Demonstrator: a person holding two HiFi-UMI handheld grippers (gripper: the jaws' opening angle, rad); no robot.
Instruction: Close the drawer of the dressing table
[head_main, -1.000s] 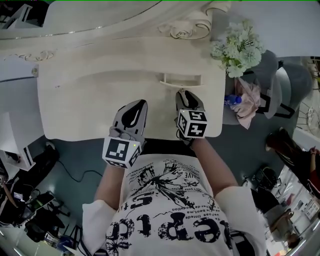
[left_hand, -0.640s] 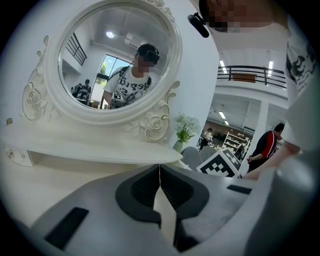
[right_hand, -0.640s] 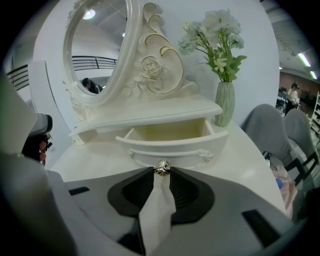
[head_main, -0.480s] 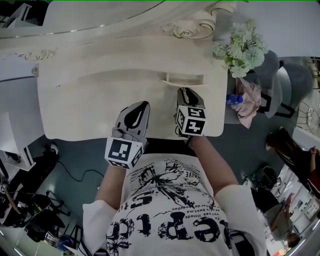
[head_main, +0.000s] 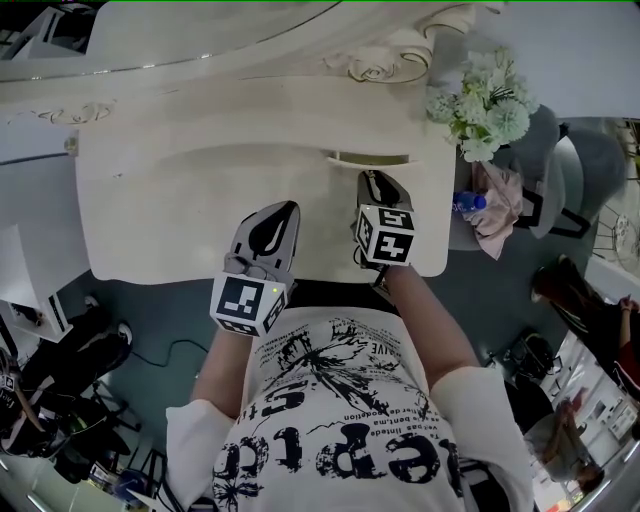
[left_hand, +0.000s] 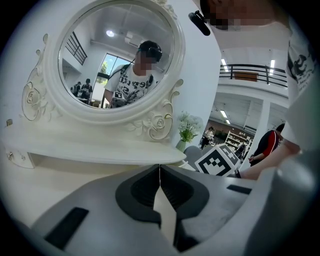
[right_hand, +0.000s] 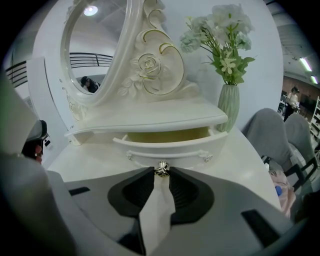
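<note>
Pushing squarely inward, seat the drawer (right_hand: 167, 144): your right hand-held gripper (right_hand: 161, 173) pinches its knob (right_hand: 161, 169); left hand-held gripper (left_hand: 159, 170) sits closed, empty.

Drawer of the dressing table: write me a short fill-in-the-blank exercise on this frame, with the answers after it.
1. The drawer stands partly ____.
2. The right tongs pinch the drawer's small metal ____.
3. The left tongs are ____, with nothing between them.
4. The vase beside the drawer holds ____.
Missing words: open; knob; shut; flowers.
</note>
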